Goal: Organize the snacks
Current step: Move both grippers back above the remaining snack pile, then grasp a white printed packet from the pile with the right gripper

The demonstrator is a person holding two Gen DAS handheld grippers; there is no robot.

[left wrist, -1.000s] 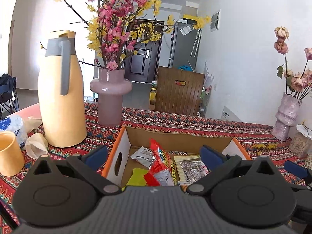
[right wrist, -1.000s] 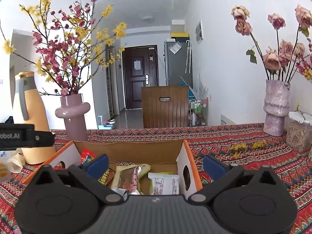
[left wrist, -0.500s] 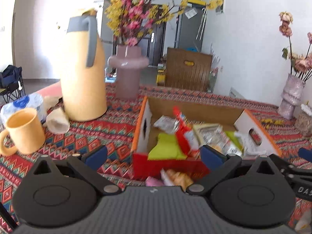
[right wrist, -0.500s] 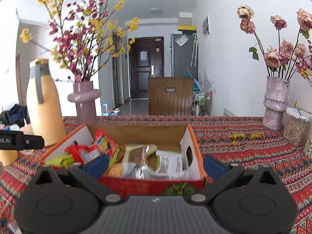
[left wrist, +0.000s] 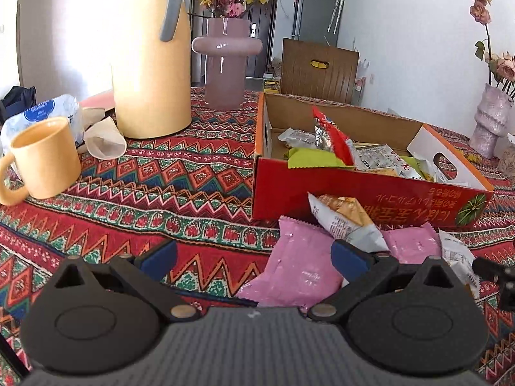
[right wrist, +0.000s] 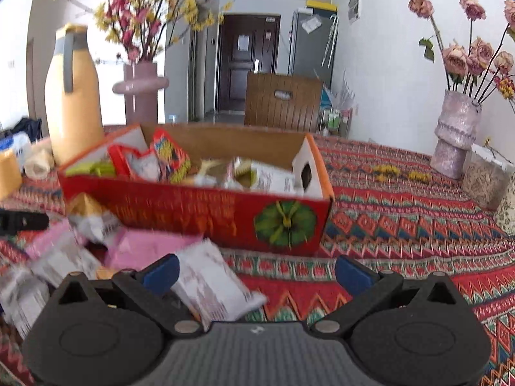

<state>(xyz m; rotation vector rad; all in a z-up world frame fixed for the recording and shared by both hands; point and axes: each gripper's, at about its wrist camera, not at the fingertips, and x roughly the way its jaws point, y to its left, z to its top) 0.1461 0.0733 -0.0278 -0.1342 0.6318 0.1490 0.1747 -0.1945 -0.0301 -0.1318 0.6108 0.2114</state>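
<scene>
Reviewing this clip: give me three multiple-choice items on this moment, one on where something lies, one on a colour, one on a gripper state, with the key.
1. Where does the pink packet lie?
A. inside the box
B. on the tablecloth in front of the box
C. on the mug

2. What colour is the outer front wall of the snack box?
A. red
B. blue
C. white

3. How is the left gripper?
A. shut on a packet
B. open, holding nothing
C. shut, empty

Key: 1 B, it rests on the patterned tablecloth before the box. 2 A, red with printed lettering. 3 B, its blue fingertips stand wide apart.

Red box (left wrist: 363, 193), pink packets (left wrist: 299, 270), zigzag-patterned tablecloth (left wrist: 154, 186).
</scene>
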